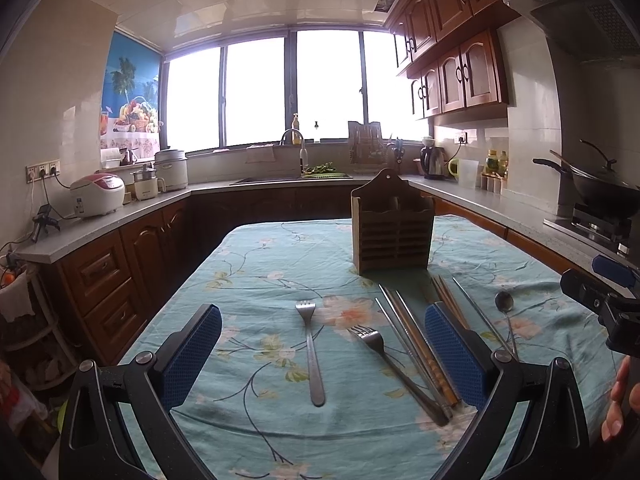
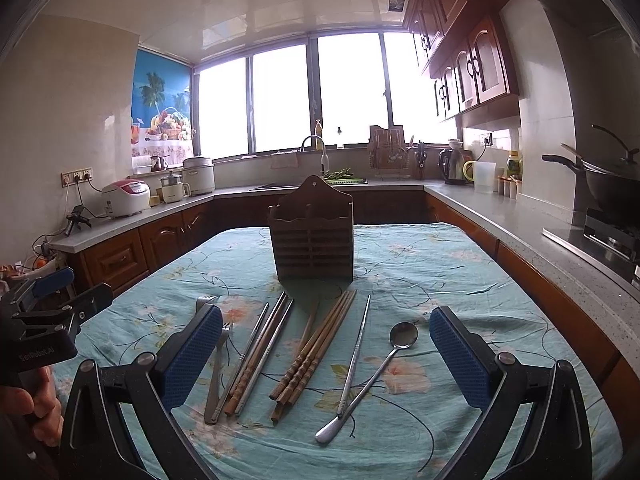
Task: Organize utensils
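A brown wooden utensil holder [image 1: 392, 232] [image 2: 311, 236] stands upright on the floral tablecloth [image 1: 260, 280]. In front of it lie two steel forks [image 1: 311, 352] [image 1: 380, 350], steel and wooden chopsticks [image 1: 416, 356] [image 2: 316, 352], a lone steel chopstick [image 2: 356, 356] and a steel spoon [image 2: 400, 338]. My left gripper [image 1: 322, 354] hangs open above the forks, holding nothing. My right gripper [image 2: 326, 354] is open above the chopsticks and spoon, also holding nothing. Each gripper shows at the edge of the other's view, held by a hand.
Kitchen counters [image 1: 120, 216] [image 2: 520, 216] wrap around the table on three sides. They carry a rice cooker [image 1: 96, 194], a sink, a kettle [image 2: 454, 166] and a wok on a stove [image 2: 612, 188]. Bare cloth lies left of the forks.
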Tool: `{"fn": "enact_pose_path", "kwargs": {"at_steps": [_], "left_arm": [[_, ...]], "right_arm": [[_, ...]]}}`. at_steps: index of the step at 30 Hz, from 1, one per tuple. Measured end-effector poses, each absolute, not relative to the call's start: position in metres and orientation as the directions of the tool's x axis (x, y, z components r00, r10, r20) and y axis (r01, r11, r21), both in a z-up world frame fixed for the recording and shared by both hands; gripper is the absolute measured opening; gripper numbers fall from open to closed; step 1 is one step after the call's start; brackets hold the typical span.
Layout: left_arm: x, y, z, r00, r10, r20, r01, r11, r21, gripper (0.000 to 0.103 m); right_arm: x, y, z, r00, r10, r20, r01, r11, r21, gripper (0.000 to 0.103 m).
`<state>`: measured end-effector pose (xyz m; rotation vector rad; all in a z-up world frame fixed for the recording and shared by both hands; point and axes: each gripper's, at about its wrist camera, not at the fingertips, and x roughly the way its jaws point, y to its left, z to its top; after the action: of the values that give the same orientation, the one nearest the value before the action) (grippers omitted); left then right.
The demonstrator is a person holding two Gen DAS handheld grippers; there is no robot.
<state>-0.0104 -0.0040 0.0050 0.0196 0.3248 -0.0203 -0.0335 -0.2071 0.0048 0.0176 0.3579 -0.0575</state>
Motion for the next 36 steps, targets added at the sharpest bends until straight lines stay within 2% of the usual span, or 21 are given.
{"fn": "enact_pose_path", "kwargs": {"at_steps": [19,30,36], "left_arm": [[-0.004,-0.005,0.003,0.940,-0.035,-0.341,0.041,0.999,0.010,0.102],[0.052,0.012,0.007,0.837,-0.146,-0.527,0.091,0.987,-0.129,0.102],[0.089,0.021,0.019,0.793,-0.175,-0.584,0.090,0.981,-0.173,0.098]], "right_arm": [[-0.031,-0.207,0.006,0.932,-0.049,-0.360,0.057,0.998,0.011,0.103],[-0.008,-0.223,0.005,0.897,-0.036,-0.441,0.070,0.996,0.062,0.103],[0.012,-0.238,-0.001,0.863,-0.040,-0.503,0.096,0.992,0.085,0.103]]}}
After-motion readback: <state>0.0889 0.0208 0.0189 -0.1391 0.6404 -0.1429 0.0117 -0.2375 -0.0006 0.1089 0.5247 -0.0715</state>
